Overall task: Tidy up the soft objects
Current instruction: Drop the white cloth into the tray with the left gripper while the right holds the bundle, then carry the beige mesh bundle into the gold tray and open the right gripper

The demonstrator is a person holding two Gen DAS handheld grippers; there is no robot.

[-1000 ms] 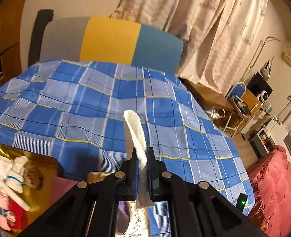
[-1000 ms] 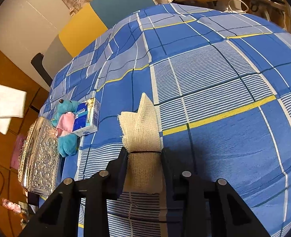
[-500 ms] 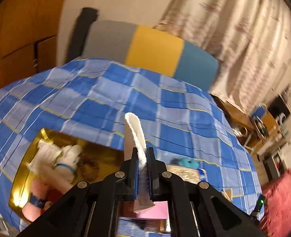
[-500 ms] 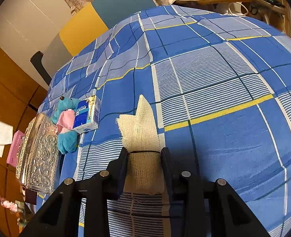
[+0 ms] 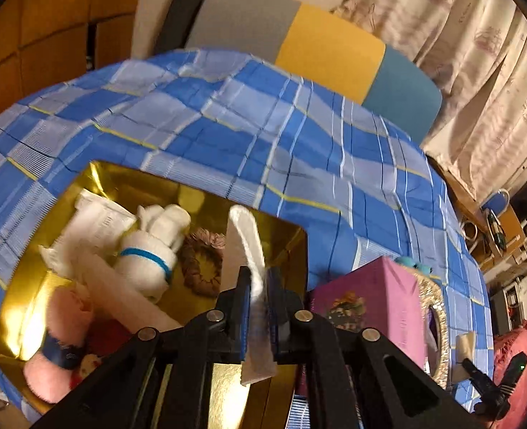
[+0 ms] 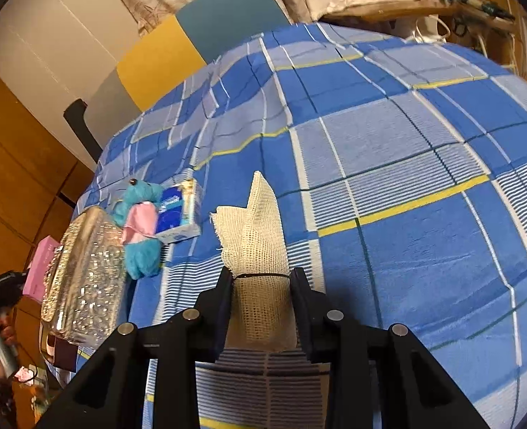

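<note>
While both claws hang above the plaid bedspread (image 6: 424, 164):
White pad (image 5: 251, 250): between left gripper (image 5: 258, 286) jaws, above gold box (image 5: 292, 246).
Left jaws: narrow, just opening; pad loose.
Right gripper (image 6: 261, 286): clamps mesh cloth (image 6: 256, 236) above bedspread.

No legible text: print on the blue tissue pack (image 6: 178, 214) and white packet (image 5: 95, 218) too blurred.
</note>
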